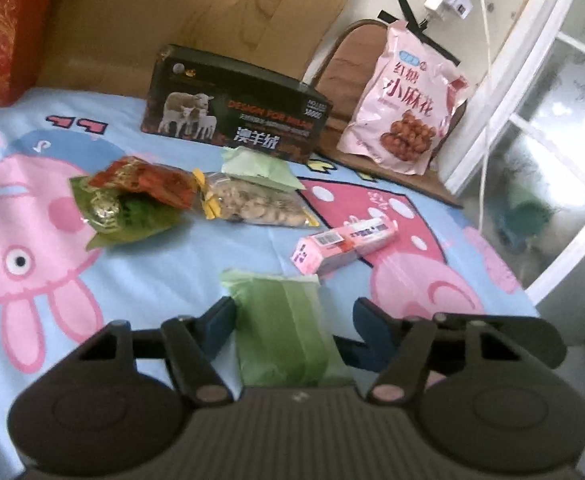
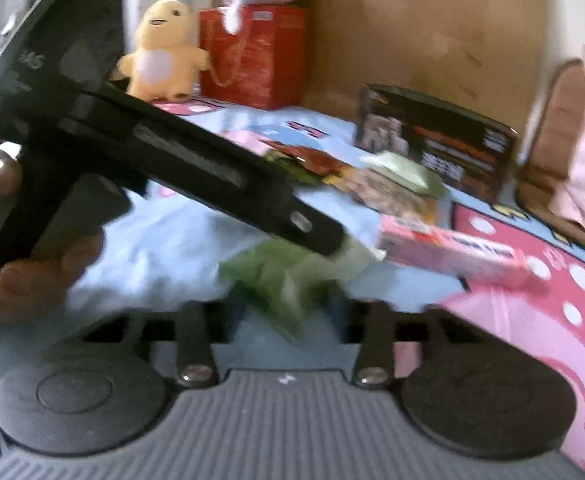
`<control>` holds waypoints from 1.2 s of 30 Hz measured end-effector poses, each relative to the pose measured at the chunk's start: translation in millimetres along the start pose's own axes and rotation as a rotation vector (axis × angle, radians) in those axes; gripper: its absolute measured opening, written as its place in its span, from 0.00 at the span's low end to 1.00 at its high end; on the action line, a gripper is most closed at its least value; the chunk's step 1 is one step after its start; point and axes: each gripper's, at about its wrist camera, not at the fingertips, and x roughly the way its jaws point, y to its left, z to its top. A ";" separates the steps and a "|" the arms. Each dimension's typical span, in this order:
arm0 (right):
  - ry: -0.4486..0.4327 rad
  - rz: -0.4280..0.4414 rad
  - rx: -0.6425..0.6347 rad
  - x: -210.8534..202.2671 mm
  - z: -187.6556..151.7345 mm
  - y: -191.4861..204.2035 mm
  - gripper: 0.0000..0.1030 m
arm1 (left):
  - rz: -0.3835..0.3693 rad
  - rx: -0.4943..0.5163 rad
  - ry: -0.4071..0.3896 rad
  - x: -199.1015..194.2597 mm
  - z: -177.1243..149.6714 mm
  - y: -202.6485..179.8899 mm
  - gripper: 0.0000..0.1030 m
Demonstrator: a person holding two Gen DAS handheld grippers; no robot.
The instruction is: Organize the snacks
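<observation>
Left tool (image 1: pixel 292 312): black, two-fingered, low centre of the left wrist view. A soft green plastic packet (image 1: pixel 280 328) lies between its fingers. The left finger (image 1: pixel 220 320) touches the packet's edge; the right one stands clear of it, so the packet is not clamped.

Right tool (image 2: pixel 288 312): bottom centre of the right wrist view, heavily blurred. The same green packet (image 2: pixel 276 280) sits in front of its fingers; whether it grips anything I cannot tell. A hand (image 2: pixel 24 272) at the left edge holds the left tool's black body, which crosses the frame diagonally.

Bed cover (image 1: pixel 172 256): light blue cloth with pink cartoon pigs, carrying all the snacks.

Items on it, left wrist view:
- Red and green foil bag (image 1: pixel 128 200), centre left.
- Clear bag of pale nuts (image 1: pixel 252 200) with yellow ties, touching the foil bag's right side.
- Pale green pouch (image 1: pixel 260 168), just behind the nut bag.
- Pink rectangular carton (image 1: pixel 344 244), centre right, lying flat, apart from the rest.
- Dark box printed with sheep (image 1: pixel 236 120), upright, upper centre.
- Large pink snack bag (image 1: pixel 404 112), upper right, leaning against a brown wooden board (image 1: pixel 344 72).

Background: red gift box (image 1: pixel 4 28), upper left; yellow plush chick (image 2: pixel 164 52), upper left of the right wrist view.
</observation>
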 end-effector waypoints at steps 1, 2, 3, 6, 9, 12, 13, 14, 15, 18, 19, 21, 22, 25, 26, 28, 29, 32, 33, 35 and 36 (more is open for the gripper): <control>-0.007 -0.006 -0.026 -0.2 -0.1 2.7 0.33 | -0.002 -0.020 0.004 -1.7 1.5 2.1 0.62; -0.019 -0.003 -0.035 -1.8 -0.1 3.5 0.32 | -0.017 -0.050 0.002 -4.7 4.4 5.2 0.61; -0.037 0.005 -0.030 -3.8 0.3 1.6 0.32 | -0.036 -0.076 -0.007 -9.4 8.2 8.3 0.60; -0.134 0.013 -0.015 -20.2 10.9 -3.4 0.31 | -0.080 -0.109 -0.052 -22.9 29.7 10.2 0.59; -0.221 0.001 -0.002 -27.9 29.7 -14.7 0.30 | -0.071 -0.071 -0.105 -27.4 63.9 0.8 0.58; -0.287 -0.036 -0.023 -23.4 53.0 -29.1 0.30 | -0.042 -0.018 -0.150 -22.7 103.4 -9.2 0.58; -0.311 -0.051 -0.033 -21.1 60.6 -34.5 0.30 | -0.035 -0.003 -0.166 -20.7 114.7 -11.6 0.59; -0.334 -0.067 -0.044 -18.0 69.3 -40.8 0.30 | -0.027 0.010 -0.182 -17.0 129.1 -13.4 0.59; -0.350 -0.081 -0.052 -13.6 77.8 -48.0 0.30 | -0.022 0.015 -0.191 -12.3 140.9 -14.0 0.59; -0.382 -0.124 -0.069 2.0 99.3 -70.8 0.30 | -0.014 0.020 -0.198 9.1 174.1 -12.6 0.58; -0.384 -0.136 -0.068 6.9 104.5 -77.8 0.30 | -0.012 0.016 -0.194 19.6 184.5 -11.5 0.58; -0.382 -0.162 -0.054 21.5 113.1 -95.7 0.30 | 0.000 0.016 -0.193 40.3 200.7 -10.7 0.59; -0.380 -0.177 -0.047 28.6 115.9 -104.1 0.30 | 0.012 0.018 -0.195 50.5 206.2 -10.2 0.60; -0.353 -0.209 -0.009 54.1 120.7 -130.1 0.30 | 0.049 0.039 -0.189 83.0 219.0 -11.0 0.77; -0.337 -0.224 0.004 63.7 120.6 -138.0 0.30 | 0.066 0.041 -0.175 90.7 218.9 -9.5 0.77; -0.277 -0.270 0.047 80.1 120.7 -151.4 0.32 | 0.085 0.019 -0.143 97.9 215.5 -3.4 0.77; -0.251 -0.286 0.091 83.5 118.6 -160.3 0.32 | 0.060 0.005 -0.143 94.3 211.1 1.9 0.77; -0.277 -0.202 0.259 65.4 103.4 -183.3 0.32 | 0.011 -0.024 -0.151 75.5 191.2 19.7 0.77; -0.277 -0.169 0.315 59.7 97.9 -189.4 0.32 | -0.006 -0.040 -0.146 70.0 183.5 26.4 0.77; -0.252 -0.103 0.423 52.3 85.7 -196.5 0.33 | -0.025 -0.072 -0.112 62.7 169.9 40.1 0.77; -0.225 -0.066 0.474 49.9 77.0 -199.4 0.33 | -0.033 -0.088 -0.092 60.4 161.3 46.4 0.77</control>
